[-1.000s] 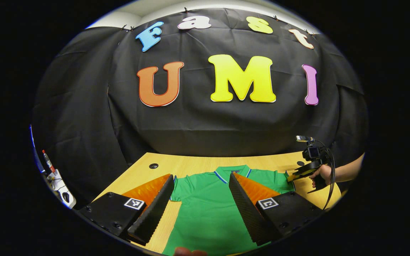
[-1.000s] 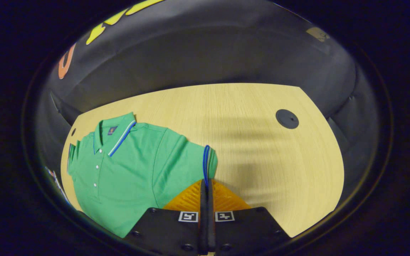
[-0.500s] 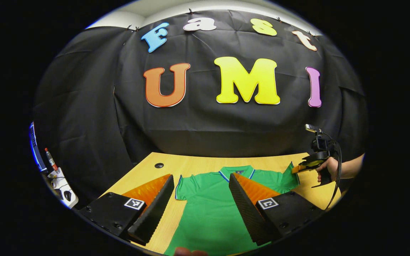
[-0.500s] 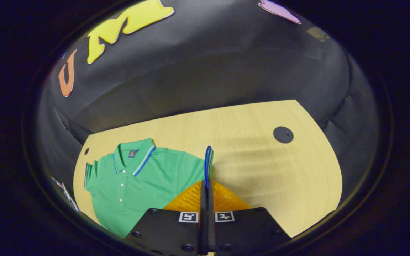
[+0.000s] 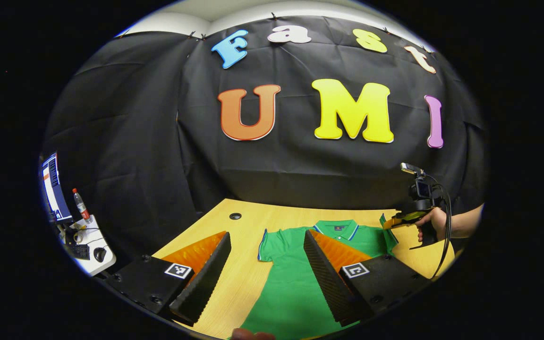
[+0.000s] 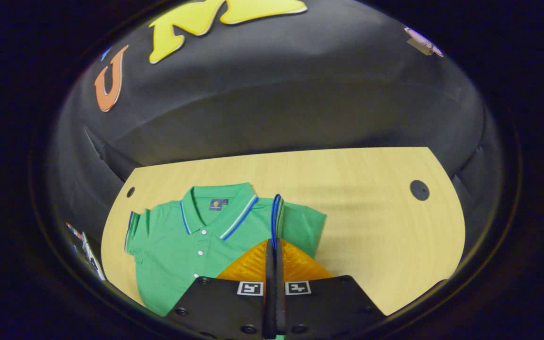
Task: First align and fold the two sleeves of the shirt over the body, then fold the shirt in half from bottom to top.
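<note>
On the table (image 6: 371, 236) we have the shirt (image 6: 177, 250) lying flat, collar toward the wall. Our right gripper (image 6: 274, 245) has its jaws pressed together on the sleeve (image 6: 276, 212), lifted over the body. Our left gripper (image 5: 267, 264) hovers with jaws spread wide above the shirt.

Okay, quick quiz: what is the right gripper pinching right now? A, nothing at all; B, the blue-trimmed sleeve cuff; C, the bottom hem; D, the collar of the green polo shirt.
B: the right gripper is closed on the blue-trimmed sleeve cuff of the green polo shirt, lifted above the wooden table.
</note>
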A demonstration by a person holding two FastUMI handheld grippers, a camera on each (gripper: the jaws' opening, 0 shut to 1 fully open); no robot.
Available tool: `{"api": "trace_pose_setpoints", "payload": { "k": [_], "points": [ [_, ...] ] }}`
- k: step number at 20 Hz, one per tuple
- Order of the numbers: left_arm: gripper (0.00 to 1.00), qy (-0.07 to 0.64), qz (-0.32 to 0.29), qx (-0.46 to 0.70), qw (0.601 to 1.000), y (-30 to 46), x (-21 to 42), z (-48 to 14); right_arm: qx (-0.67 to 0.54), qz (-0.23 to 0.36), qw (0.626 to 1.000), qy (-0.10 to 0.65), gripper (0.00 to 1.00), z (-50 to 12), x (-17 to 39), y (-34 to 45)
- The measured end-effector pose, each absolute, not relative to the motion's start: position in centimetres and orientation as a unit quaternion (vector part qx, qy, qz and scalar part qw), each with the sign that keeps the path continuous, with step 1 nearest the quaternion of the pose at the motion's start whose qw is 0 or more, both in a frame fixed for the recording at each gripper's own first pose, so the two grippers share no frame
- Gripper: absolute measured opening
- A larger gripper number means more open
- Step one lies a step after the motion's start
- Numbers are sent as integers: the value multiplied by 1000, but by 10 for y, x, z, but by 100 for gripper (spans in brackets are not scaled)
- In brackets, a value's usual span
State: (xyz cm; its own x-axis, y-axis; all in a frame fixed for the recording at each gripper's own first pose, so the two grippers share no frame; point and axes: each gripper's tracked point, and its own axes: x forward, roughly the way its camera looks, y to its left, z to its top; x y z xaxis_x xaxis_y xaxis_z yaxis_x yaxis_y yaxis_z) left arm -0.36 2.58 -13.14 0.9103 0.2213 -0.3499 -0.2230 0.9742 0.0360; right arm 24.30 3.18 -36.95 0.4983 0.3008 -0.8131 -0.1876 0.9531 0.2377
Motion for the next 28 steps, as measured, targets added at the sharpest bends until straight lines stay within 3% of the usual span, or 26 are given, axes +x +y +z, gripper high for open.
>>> {"api": "trace_pose_setpoints", "payload": {
  "k": [5,6,7,9,11,13,15,17,19,20,22,24,28],
  "points": [
    [100,182,147,-7,972,58,-19,-133,61,176,858,479,5,-377,239,76],
    [100,182,150,-9,972,61,-21,-132,64,176,861,473,17,-373,240,78],
    [100,183,151,-11,971,64,-23,-132,67,176,863,468,36,-370,241,79],
    [99,184,149,-19,971,68,-23,-133,69,171,869,459,53,-358,240,75],
    [99,185,139,-27,973,68,-22,-133,64,161,877,449,80,-344,238,66],
    [100,183,122,-31,975,69,-16,-134,55,154,888,429,83,-320,232,56],
    [99,184,99,-40,977,67,-10,-136,37,159,901,401,96,-292,224,48],
    [99,190,72,-49,978,69,0,-139,26,166,909,382,98,-264,209,44],
    [99,200,45,-73,976,69,11,-143,20,174,915,363,93,-239,190,37],
    [99,208,36,-82,974,71,18,-145,20,178,918,355,98,-228,179,33],
    [99,223,14,-90,970,75,32,-152,29,186,919,347,93,-209,152,27],
    [98,241,-15,-87,967,75,48,-157,42,198,918,341,100,-194,121,22],
    [98,297,-86,-76,948,65,78,-185,45,206,919,334,97,-178,64,3]
  ]
}}
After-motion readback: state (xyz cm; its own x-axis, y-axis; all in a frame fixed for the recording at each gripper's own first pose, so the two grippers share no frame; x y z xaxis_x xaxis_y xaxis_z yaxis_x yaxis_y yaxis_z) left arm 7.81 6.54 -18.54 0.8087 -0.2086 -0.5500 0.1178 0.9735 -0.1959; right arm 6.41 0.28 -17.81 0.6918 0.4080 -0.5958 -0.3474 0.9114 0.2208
